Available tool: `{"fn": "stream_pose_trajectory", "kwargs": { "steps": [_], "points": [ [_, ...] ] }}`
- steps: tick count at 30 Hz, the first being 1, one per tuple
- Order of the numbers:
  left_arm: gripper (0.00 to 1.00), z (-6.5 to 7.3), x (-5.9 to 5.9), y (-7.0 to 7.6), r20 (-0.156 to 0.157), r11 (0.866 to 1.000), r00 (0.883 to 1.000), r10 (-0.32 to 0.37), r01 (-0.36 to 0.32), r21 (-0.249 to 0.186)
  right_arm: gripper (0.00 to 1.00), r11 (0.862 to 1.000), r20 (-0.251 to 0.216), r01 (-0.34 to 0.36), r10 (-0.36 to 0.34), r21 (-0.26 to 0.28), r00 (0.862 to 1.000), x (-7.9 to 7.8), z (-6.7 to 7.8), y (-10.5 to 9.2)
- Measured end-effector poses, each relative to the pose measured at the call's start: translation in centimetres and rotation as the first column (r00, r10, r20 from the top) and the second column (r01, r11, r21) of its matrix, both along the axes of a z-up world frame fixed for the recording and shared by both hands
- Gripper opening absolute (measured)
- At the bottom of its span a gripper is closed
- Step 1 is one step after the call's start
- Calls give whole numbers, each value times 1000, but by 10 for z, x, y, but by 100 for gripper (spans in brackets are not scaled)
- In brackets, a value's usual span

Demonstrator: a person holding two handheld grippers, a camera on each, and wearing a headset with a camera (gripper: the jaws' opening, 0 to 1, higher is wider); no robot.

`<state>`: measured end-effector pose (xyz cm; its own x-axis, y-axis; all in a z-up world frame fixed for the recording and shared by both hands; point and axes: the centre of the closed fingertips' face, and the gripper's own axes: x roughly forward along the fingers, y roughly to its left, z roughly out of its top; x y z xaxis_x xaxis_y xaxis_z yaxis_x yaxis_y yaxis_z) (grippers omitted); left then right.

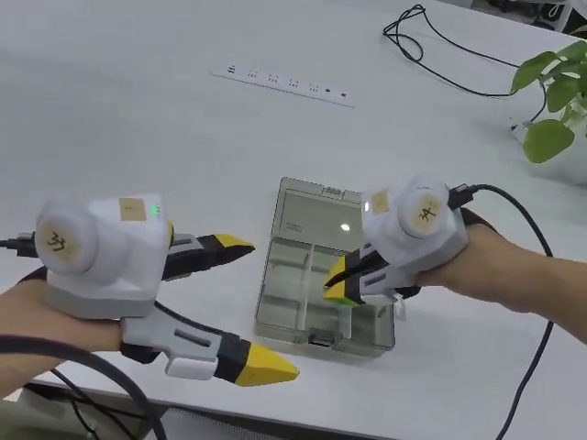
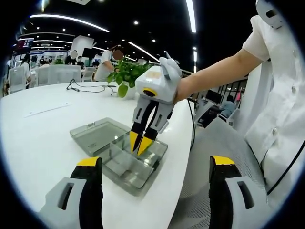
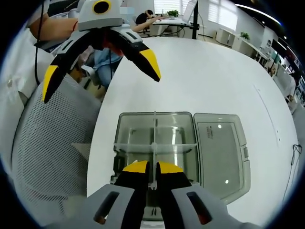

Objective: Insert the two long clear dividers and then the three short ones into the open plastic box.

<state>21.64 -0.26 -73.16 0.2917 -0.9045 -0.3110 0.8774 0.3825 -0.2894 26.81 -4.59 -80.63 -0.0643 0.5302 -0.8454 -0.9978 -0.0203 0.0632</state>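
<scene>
Plastic box (image 3: 143, 114) lies open on the white table (image 3: 200, 71) directly beneath the right gripper (image 3: 152, 166), with a crosswise divider (image 3: 133, 144) seated just ahead of its tips. The job looks partway through, though the count is unclear. That gripper's jaws are narrow, seemingly pinching a lengthwise divider (image 3: 155, 129) running forward from them, while the left gripper (image 3: 100, 78) hovers beyond the box, spread wide and empty.

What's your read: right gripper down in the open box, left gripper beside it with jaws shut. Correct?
Not the jaws: the left gripper is beside the open box with its jaws wide open, clear in the left gripper view. The right gripper is down in the box, as said.
</scene>
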Motion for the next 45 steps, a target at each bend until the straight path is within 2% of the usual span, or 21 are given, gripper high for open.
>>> {"fn": "stream_pose_trajectory", "kwargs": {
  "steps": [10,20,24,35,41,45],
  "points": [
    [95,1,-1,3,3,1000,1000,7,-7,4,14,996,4,58,-58,72,998,0,29,-9],
    [100,0,-2,6,13,1000,1000,7,-7,28,22,987,10,126,-128,103,992,-2,48,-35],
    [100,-4,-4,7,15,999,1000,-2,1,51,28,982,23,164,-167,95,986,0,52,-53],
    [100,-5,-7,9,14,998,1000,-5,4,60,38,972,53,229,-231,42,971,-3,56,-101],
    [100,-5,-7,12,17,998,1000,-1,0,63,41,969,67,247,-244,-28,967,-8,46,-137],
    [100,-5,-7,13,15,998,1000,-1,0,62,43,961,61,269,-266,-66,962,-10,37,-160]
  ]
}}
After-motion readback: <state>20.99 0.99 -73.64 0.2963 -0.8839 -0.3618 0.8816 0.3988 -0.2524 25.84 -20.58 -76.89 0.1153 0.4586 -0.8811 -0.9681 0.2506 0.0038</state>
